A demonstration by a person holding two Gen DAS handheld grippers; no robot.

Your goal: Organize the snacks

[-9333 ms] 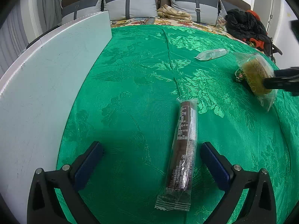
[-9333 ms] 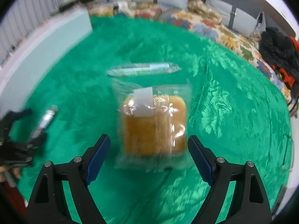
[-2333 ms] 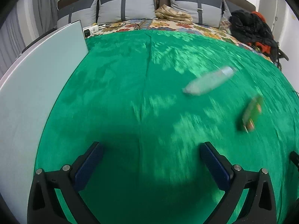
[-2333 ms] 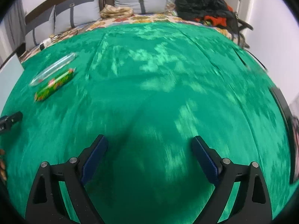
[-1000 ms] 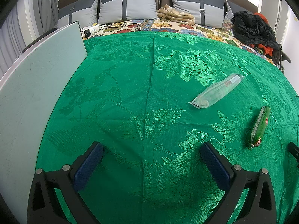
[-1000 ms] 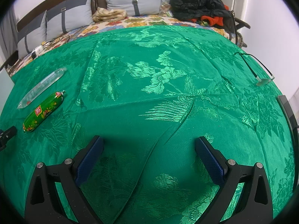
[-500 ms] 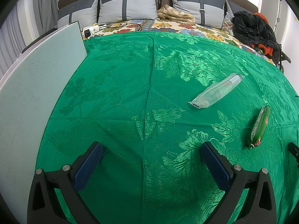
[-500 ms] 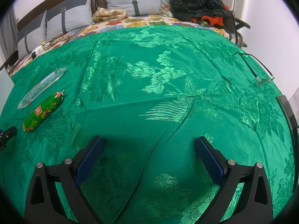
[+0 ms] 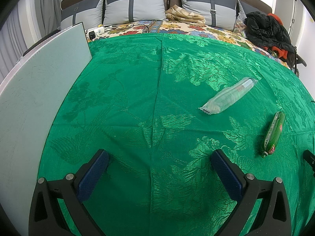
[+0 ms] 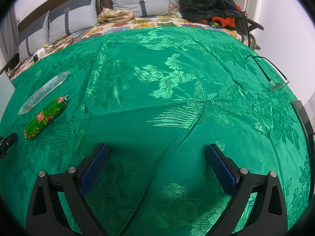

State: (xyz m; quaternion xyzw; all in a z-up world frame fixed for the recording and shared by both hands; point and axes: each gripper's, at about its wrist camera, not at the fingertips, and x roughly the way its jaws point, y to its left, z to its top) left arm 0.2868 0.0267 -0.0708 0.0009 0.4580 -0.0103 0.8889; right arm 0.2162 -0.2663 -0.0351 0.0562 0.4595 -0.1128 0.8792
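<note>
Jaws of the left gripper [image 9: 159,169] are spread wide with nothing between them, low over the green brocade cloth [image 9: 137,102] covering the bed. The right gripper [image 10: 156,162] hangs over the same cloth, its jaws likewise released and empty. Ahead and to the right of the left gripper lies a green sausage snack [image 9: 272,134], lengthwise on the cloth; in the right wrist view it sits off to the left. Just beyond it, close but apart, rests a clear plastic-wrapped snack stick [image 9: 229,98]. A pale board [image 9: 35,98] borders the cloth's left edge. Eyeglasses [image 10: 275,78] lie near the right edge. Farther back are grey pillows [image 9: 133,5] and a pile of dark clothing [image 9: 265,31].
</note>
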